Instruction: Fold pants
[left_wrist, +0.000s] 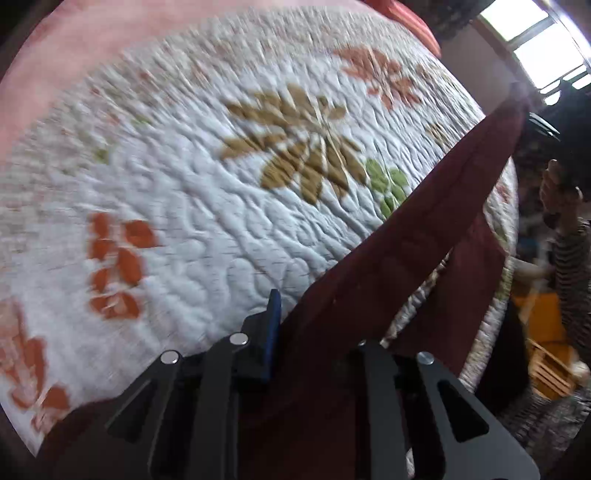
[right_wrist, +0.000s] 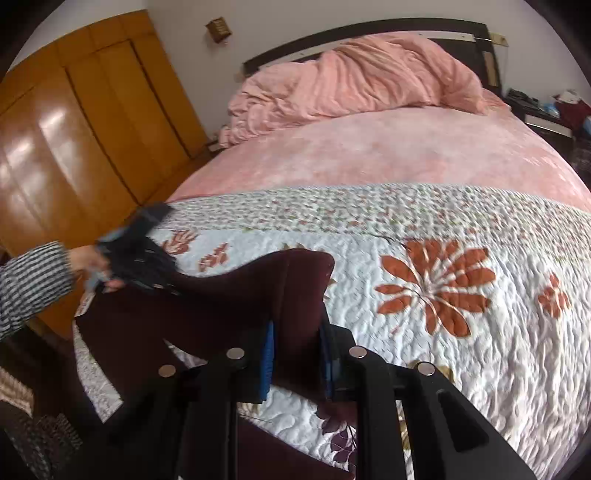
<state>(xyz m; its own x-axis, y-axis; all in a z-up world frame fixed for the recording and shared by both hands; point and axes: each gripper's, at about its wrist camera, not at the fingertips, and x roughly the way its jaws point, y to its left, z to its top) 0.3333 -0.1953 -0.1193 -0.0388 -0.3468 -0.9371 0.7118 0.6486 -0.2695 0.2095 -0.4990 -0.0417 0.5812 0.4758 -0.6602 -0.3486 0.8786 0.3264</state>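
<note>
The dark maroon pants (left_wrist: 424, 258) hang stretched in the air above the bed between my two grippers. My left gripper (left_wrist: 314, 332) is shut on one end of the pants; the cloth covers its right finger. In the right wrist view the pants (right_wrist: 229, 306) run from my right gripper (right_wrist: 295, 354), shut on the cloth between its blue pads, across to the left gripper (right_wrist: 140, 254), held by a hand in a striped sleeve. In the left wrist view the right gripper (left_wrist: 554, 129) shows at the far end of the pants.
A white quilt with orange and tan flowers (right_wrist: 443, 295) covers the near part of the bed (left_wrist: 184, 221). Behind it lie a pink sheet (right_wrist: 388, 158) and a bunched pink duvet (right_wrist: 351, 85). A wooden wardrobe (right_wrist: 74, 140) stands left; a nightstand (right_wrist: 546, 114) right.
</note>
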